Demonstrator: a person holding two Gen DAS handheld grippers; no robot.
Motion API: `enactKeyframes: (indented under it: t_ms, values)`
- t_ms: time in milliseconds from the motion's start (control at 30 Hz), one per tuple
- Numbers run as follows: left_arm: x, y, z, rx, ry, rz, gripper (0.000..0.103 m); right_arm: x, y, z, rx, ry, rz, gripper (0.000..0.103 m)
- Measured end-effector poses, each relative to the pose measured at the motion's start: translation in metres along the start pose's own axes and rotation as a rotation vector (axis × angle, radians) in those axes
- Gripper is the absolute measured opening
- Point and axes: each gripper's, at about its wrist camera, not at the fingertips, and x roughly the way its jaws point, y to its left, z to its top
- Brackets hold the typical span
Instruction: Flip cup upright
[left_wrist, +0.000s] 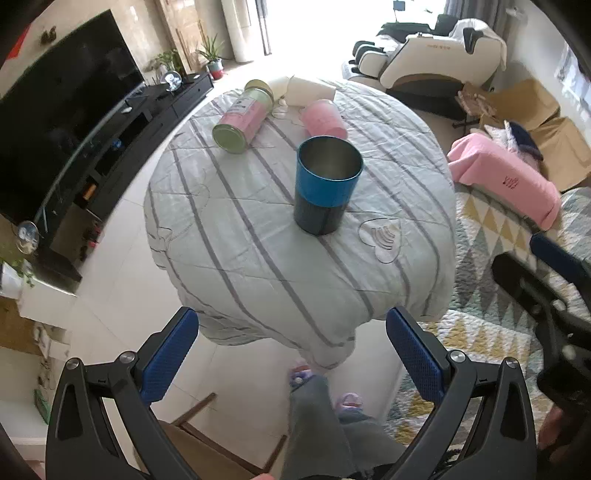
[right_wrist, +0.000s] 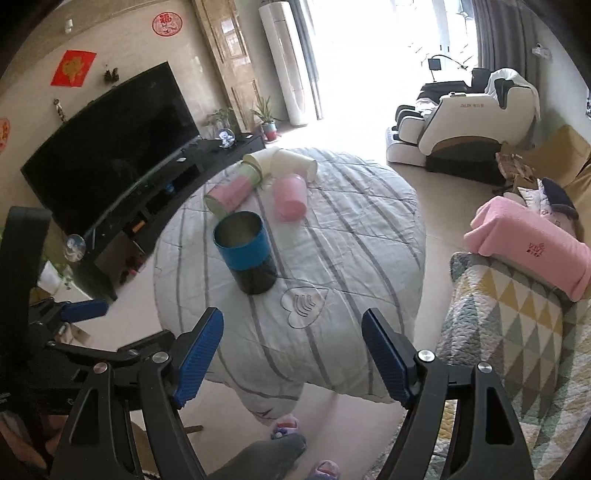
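Observation:
A blue and black metal cup (left_wrist: 325, 184) stands upright, mouth up, on the striped quilted table cover (left_wrist: 258, 258). It also shows in the right wrist view (right_wrist: 247, 254). My left gripper (left_wrist: 291, 332) is open and empty, held back from the table's near edge, well short of the cup. My right gripper (right_wrist: 291, 332) is open and empty, above the near edge of the table cover (right_wrist: 351, 258), with the cup ahead and to the left. The right gripper's fingers (left_wrist: 554, 254) show at the right edge of the left wrist view.
A pink and green tin (left_wrist: 242, 118) lies on its side at the far end, beside a pink cup (left_wrist: 325, 120) and white paper cups (left_wrist: 306, 90), all lying down. A sofa with a pink bundle (left_wrist: 506, 177) is on the right, a TV stand (left_wrist: 110, 155) on the left.

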Motion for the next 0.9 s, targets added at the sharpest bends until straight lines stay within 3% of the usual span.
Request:
enactKeyframes:
  t_ms: [900]
  values:
    - [0.01, 0.003, 0.014, -0.012, 0.034, -0.008, 0.103, 0.005, -0.002, 0.002, 0.001, 0.025, -0.006, 0.079]
